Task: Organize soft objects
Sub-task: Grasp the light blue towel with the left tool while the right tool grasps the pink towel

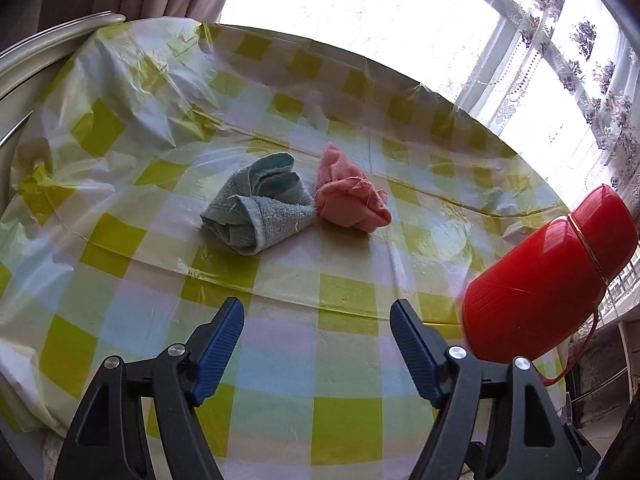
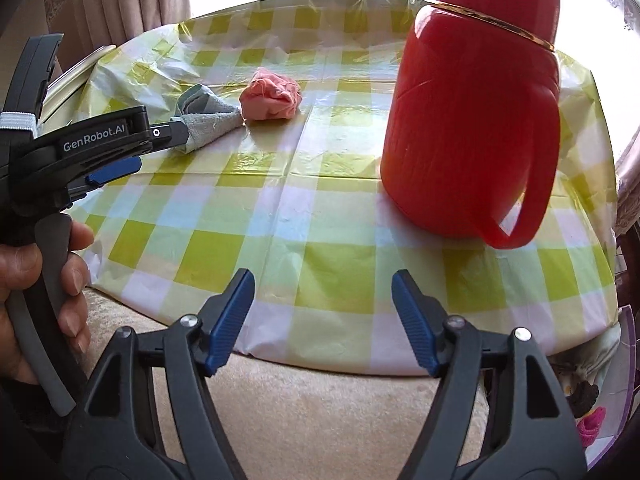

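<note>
Two crumpled soft cloths lie side by side mid-table: a blue-grey towel (image 1: 258, 208) and, touching its right edge, a pink cloth (image 1: 352, 196). My left gripper (image 1: 318, 306) hovers over the table a short way in front of them, open, with nothing between its blue pads. In the right wrist view the towel (image 2: 208, 120) and pink cloth (image 2: 272, 96) are far back on the left. The left gripper (image 2: 162, 148) shows there from the side, its tip just before the towel. My right gripper (image 2: 324, 278) stands open and empty over the table's near edge.
A tall red thermos jug (image 2: 472, 120) with a handle stands on the right of the round table (image 2: 320, 240), which has a yellow-check plastic cover. A hand (image 2: 24, 280) holds the left gripper's grip. Cream fabric (image 2: 320, 420) lies below the near edge. Curtains hang behind.
</note>
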Demonstrator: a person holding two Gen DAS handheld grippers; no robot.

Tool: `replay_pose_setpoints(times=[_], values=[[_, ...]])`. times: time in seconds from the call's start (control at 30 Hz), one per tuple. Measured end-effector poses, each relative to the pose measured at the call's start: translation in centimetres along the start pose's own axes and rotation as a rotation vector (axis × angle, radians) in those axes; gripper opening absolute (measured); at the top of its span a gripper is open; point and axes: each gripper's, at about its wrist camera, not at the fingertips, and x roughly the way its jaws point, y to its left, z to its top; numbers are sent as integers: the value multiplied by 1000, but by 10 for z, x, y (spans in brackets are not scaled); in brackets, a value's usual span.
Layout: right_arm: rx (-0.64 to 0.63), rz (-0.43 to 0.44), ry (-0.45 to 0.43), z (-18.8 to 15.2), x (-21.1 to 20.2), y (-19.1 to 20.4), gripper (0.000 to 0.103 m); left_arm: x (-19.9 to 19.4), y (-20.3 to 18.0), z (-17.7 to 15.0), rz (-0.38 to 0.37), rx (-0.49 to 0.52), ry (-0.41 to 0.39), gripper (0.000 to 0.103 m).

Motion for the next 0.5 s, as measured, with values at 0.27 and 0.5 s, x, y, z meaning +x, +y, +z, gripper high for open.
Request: replay_pose_setpoints(times=[0.27, 0.5], values=[[-22, 25, -32, 41, 33, 24, 78, 26, 41, 29, 31, -132, 8, 77], [4, 43, -74, 85, 60, 37, 83, 50, 61, 57, 8, -194, -15, 84]])
